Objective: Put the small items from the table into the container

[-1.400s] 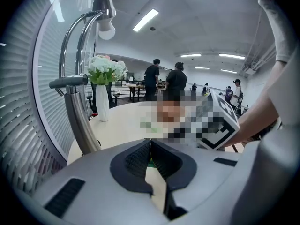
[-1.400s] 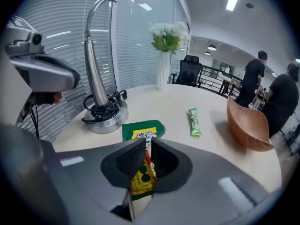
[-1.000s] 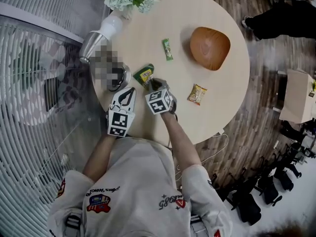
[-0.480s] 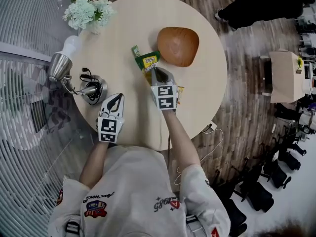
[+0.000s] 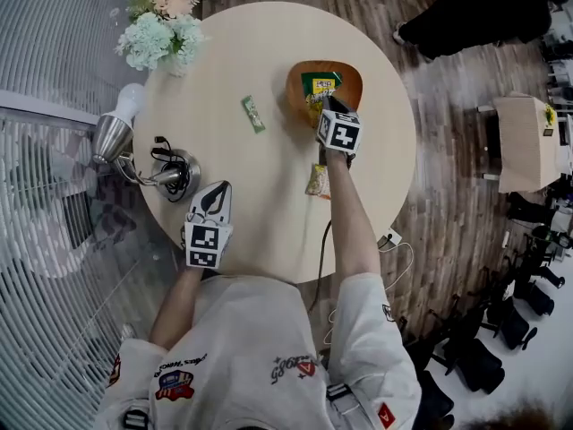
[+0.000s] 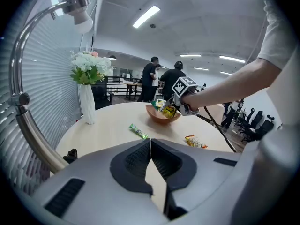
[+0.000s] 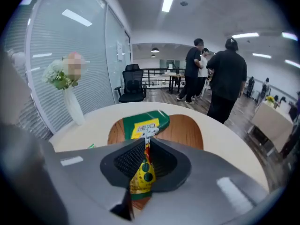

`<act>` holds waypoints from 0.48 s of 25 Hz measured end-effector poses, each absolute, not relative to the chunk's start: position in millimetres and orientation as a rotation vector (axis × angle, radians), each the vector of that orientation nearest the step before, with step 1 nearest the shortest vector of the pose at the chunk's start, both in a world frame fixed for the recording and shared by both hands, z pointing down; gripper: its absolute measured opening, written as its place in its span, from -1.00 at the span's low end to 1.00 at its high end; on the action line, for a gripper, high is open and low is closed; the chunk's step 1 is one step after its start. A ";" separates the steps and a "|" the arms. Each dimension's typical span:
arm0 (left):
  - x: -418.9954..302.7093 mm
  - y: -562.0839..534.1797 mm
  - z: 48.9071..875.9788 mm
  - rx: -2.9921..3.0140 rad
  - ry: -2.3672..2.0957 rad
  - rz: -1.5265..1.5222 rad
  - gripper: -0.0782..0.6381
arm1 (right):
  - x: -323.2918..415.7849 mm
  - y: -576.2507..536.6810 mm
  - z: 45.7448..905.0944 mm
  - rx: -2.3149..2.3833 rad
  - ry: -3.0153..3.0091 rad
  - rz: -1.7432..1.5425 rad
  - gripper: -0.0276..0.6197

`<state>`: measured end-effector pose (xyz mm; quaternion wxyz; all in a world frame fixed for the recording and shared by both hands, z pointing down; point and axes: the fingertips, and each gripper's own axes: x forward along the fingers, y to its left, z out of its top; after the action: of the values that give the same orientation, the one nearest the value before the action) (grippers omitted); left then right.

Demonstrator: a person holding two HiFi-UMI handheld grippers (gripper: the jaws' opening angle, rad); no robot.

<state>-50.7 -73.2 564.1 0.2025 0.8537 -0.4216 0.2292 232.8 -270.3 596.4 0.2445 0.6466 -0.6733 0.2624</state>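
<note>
My right gripper (image 5: 325, 106) is shut on a green and yellow snack packet (image 7: 143, 124), which hangs over the brown wooden bowl (image 5: 300, 83) at the far right of the round table. In the right gripper view the packet's end is pinched between the pads, with the bowl (image 7: 185, 131) right behind it. A thin green bar (image 5: 252, 114) lies left of the bowl. A yellow packet (image 5: 317, 180) lies on the near side, under my right forearm. My left gripper (image 5: 218, 193) hovers shut and holding nothing near the table's near left edge. From the left gripper view (image 6: 151, 142) the bar (image 6: 139, 131) and yellow packet (image 6: 195, 142) lie ahead.
A chrome lamp (image 5: 116, 133) with its base and coiled cable (image 5: 175, 173) stands at the table's left edge. A white vase of flowers (image 5: 161, 25) is at the far left. People stand beyond the table (image 7: 227, 74). Office chairs (image 5: 474, 348) sit to the right.
My right gripper has carried the green and yellow packet from the near middle of the table up and away to above the bowl. The left gripper has shifted only slightly.
</note>
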 end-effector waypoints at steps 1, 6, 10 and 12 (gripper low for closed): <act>-51.7 -74.3 563.6 2.379 -1.182 0.645 -0.76 | 235.2 -272.8 597.7 1.781 -1.847 0.746 -0.85; -56.5 -83.4 560.7 2.338 -1.220 0.614 -0.76 | 231.6 -265.2 579.7 1.811 -1.914 0.710 -0.86; -38.7 -88.8 557.8 2.335 -1.185 0.556 -0.76 | 209.3 -219.5 549.4 1.796 -2.055 0.604 -0.86; -31.1 -87.3 557.9 2.348 -1.163 0.558 -0.76 | 196.9 -186.6 542.6 1.806 -2.097 0.598 -0.87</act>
<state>-31.1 -87.3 557.9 0.2293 0.8531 -0.4224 0.2029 196.9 -186.6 542.6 0.1545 0.6303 -0.7317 0.2086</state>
